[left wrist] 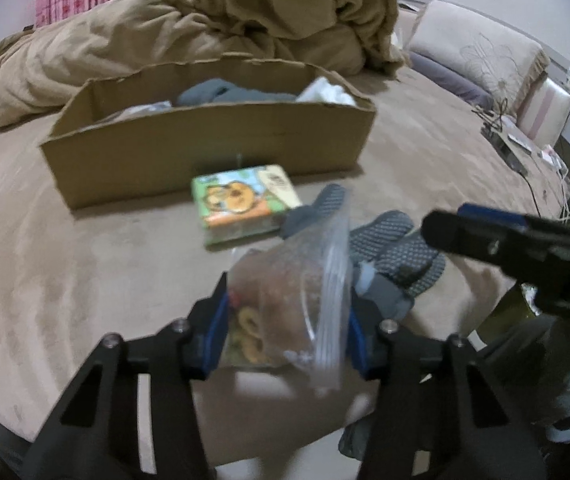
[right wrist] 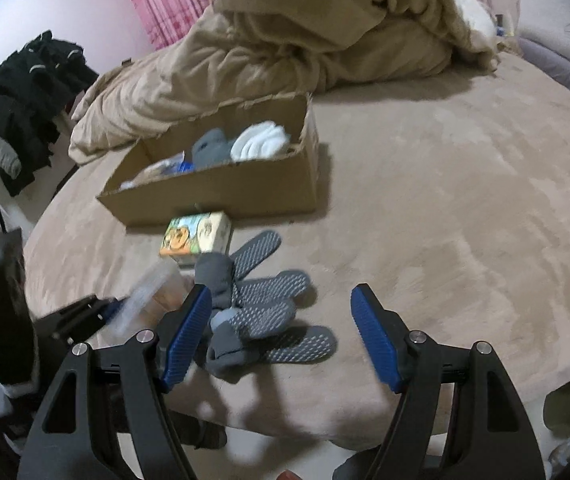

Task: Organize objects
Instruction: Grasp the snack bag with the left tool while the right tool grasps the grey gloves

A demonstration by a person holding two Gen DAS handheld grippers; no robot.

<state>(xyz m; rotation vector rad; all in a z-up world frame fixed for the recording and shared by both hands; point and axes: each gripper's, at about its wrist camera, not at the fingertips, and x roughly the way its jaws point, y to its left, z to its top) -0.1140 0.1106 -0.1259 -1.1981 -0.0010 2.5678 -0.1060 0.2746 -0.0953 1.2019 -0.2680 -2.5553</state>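
Left gripper [left wrist: 289, 328]: blue pads pinch a clear zip bag [left wrist: 297, 300] of snacks from both sides, near the front edge of the bed [left wrist: 85, 280]; the film is slick and loosely filled, so the bag could slide out or sag and swing once lifted; a squeeze on the contents might crush them.

Zip bag: its sealed strip stands up slanted between the jaws; if the hold is on film alone and not on the bulk inside, the bag may pull free; whether the seal is fully closed I cannot tell.

Cartoon box [left wrist: 245, 204]: lies flat just in front of the cardboard box [left wrist: 205, 152], between it and the bag; a low carry toward the carton could knock it aside.

Cardboard box: open-topped, already holding grey and white cloth; its near wall is tall enough to catch a dangling bag; the torn rim may snag the film.

Grey dotted socks [right wrist: 269, 312]: heaped just right of the bag, touching the left finger of the right gripper [right wrist: 277, 336]; one sock could be dragged along with the bag.

Right gripper: fingers spread wide, nothing between the pads, hovering over the socks; the two grippers are near each other, so they may collide; a closing on the loose heap may catch only one sock.
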